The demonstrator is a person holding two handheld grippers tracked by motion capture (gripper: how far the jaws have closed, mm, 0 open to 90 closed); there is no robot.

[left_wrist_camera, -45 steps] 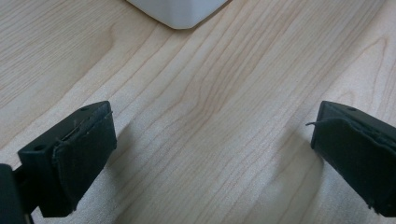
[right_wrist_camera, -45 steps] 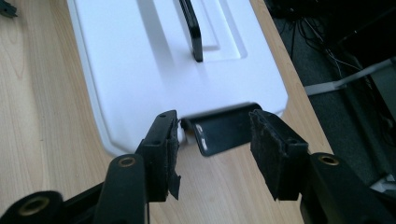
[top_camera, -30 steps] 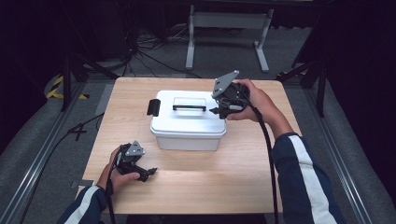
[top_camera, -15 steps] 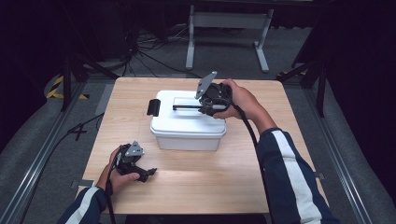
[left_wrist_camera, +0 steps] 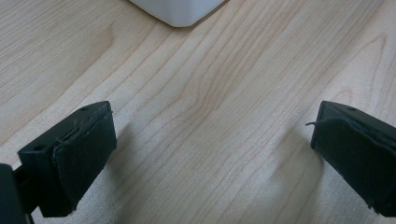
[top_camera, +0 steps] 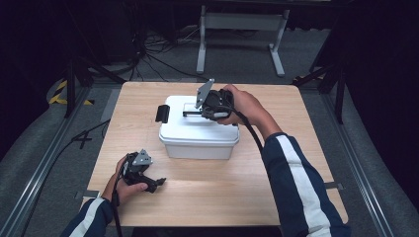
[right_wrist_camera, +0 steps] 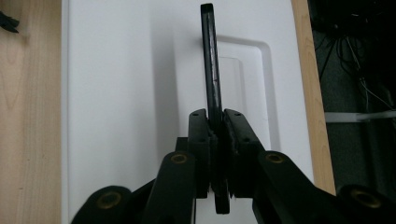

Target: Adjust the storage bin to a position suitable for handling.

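Observation:
A white lidded box (top_camera: 197, 140) sits mid-table, with a black handle (top_camera: 190, 113) standing upright on its lid. My right gripper (top_camera: 201, 113) reaches in from the right over the lid. Its jaws have just been closing and now pinch the handle (right_wrist_camera: 211, 70) between the pads (right_wrist_camera: 233, 133) in the right gripper view (right_wrist_camera: 215, 126). My left gripper (top_camera: 155, 182) rests on the wood near the front left. Its jaws stand wide apart over bare tabletop (left_wrist_camera: 212, 154), and a corner of the box (left_wrist_camera: 180, 9) lies beyond them.
A black latch (top_camera: 162, 113) sticks out from the box's left end. The wooden table (top_camera: 276, 187) has bare room in front of and to the right of the box. Cables and a metal stand (top_camera: 242, 29) lie on the floor behind.
The right hand has moved left across the lid and its jaws have closed on the handle. The left hand has stayed put.

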